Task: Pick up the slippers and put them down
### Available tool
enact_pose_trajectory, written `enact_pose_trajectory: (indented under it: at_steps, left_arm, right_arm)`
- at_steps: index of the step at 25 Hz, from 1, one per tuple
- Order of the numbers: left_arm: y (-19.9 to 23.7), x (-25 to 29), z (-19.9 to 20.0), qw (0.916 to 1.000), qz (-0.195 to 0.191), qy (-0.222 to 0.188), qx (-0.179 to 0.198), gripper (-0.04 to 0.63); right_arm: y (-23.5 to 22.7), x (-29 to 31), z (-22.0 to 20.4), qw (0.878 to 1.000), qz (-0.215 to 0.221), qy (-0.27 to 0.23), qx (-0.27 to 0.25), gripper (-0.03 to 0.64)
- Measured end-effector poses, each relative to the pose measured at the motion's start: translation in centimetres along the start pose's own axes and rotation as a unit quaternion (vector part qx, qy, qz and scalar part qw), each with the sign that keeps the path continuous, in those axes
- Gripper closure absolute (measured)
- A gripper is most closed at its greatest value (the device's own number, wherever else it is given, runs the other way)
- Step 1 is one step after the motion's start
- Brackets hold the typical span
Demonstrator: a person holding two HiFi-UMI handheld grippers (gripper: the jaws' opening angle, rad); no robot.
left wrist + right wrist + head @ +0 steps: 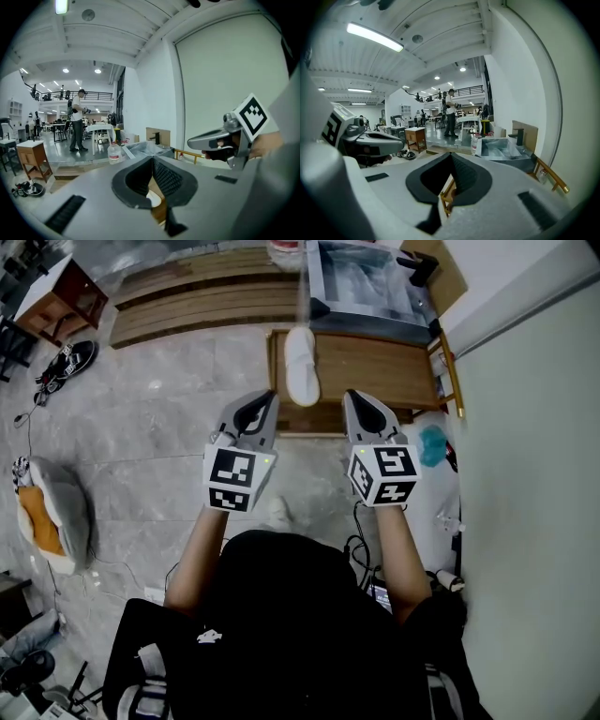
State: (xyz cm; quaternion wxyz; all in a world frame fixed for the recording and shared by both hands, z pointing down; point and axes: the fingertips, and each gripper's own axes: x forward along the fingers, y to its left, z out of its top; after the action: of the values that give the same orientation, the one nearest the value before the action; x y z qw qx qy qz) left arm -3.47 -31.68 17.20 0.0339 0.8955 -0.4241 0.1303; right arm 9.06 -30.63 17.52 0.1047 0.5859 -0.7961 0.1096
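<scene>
One white slipper point(302, 367) lies lengthwise on the left end of a low wooden rack point(375, 362), just beyond both grippers. My left gripper point(269, 399) is held close below and left of it, its jaws shut with nothing between them. A sliver of the white slipper point(154, 199) shows under those shut jaws in the left gripper view. My right gripper point(352, 399) hangs beside it on the right, over the rack's near edge, also shut and empty. Each gripper appears in the other's view: the right gripper point(220, 140) and the left gripper point(370, 140). I see no second slipper for certain.
A grey open tank point(361, 282) stands behind the rack, with wooden planks point(197, 296) to its left. A white wall point(534, 474) closes the right side. On the floor at left are dark shoes point(66, 360) and a cushion point(52, 512). A person point(76, 119) stands far off.
</scene>
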Motion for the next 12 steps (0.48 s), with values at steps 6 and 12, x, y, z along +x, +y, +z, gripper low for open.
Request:
enact_pose_trajectory:
  at_steps: [6,12]
  left_arm:
    - [2.4,1.6,-0.9,0.9999,-0.011,0.006,0.003,0.589]
    - [3.6,2.5,-1.9,0.9998,-0.016,0.012,-0.005,0.589]
  right_arm:
    - [0.7,3.2,0.0,1.0,-0.006,0.008,-0.003,0.618]
    - [0.2,4.7,-0.2,1.0,-0.013,0.018,-0.008,0.618]
